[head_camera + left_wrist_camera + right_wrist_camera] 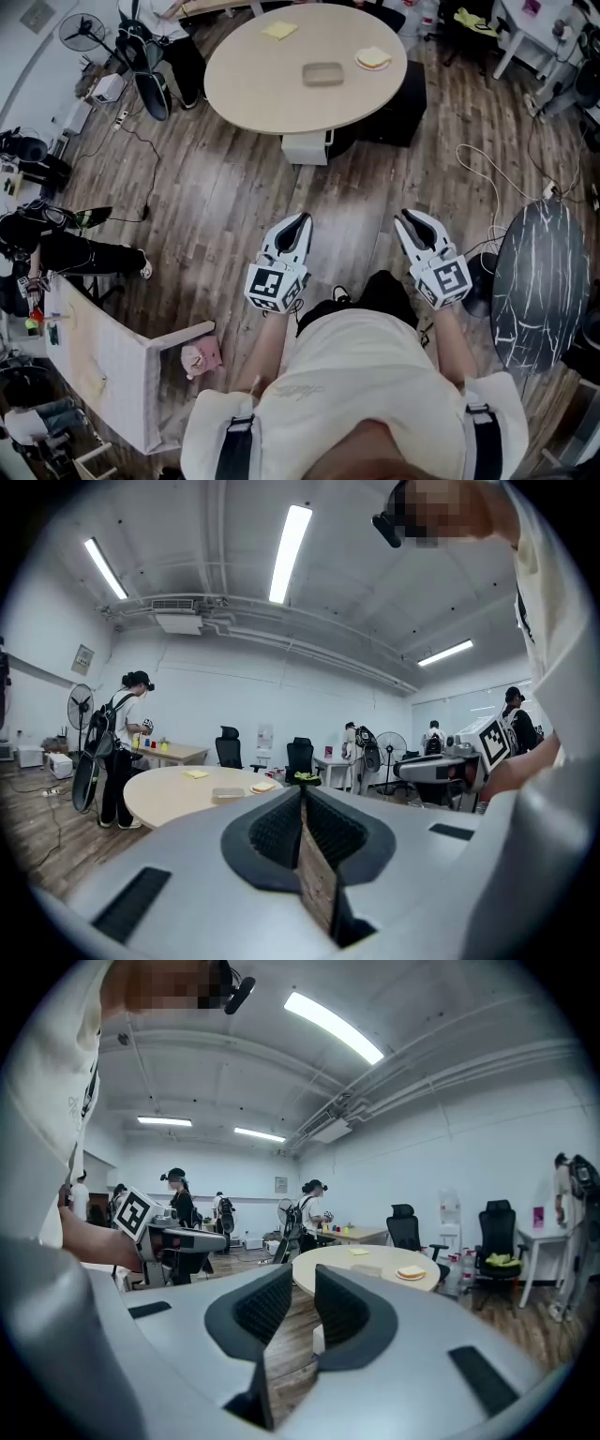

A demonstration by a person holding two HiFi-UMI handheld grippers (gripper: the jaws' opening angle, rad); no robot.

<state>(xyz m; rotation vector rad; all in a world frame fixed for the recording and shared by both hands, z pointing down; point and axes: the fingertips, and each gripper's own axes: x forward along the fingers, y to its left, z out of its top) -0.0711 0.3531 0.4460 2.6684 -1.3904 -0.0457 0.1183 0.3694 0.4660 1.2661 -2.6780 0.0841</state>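
Note:
I hold both grippers in front of my waist, over bare wooden floor [225, 187], touching nothing. The left gripper [302, 219] has its jaws pressed together at the tips and nothing between them; in its own view the left gripper [302, 789] points toward a round beige table [169, 794]. The right gripper [411, 217] stands slightly open and empty, a narrow gap showing between its pads [267, 1307]. That round table [281, 84] lies some way ahead and carries a grey tray [322, 73], a plate with a sandwich [373, 59] and a yellow sheet [279, 30].
A dark marbled round table [544, 281] stands close on my right, with cables [487, 187] on the floor beside it. A white board [112, 366] and a pink object [202, 356] lie at my left. A person [122, 742] stands beyond the round table, near a fan [82, 30].

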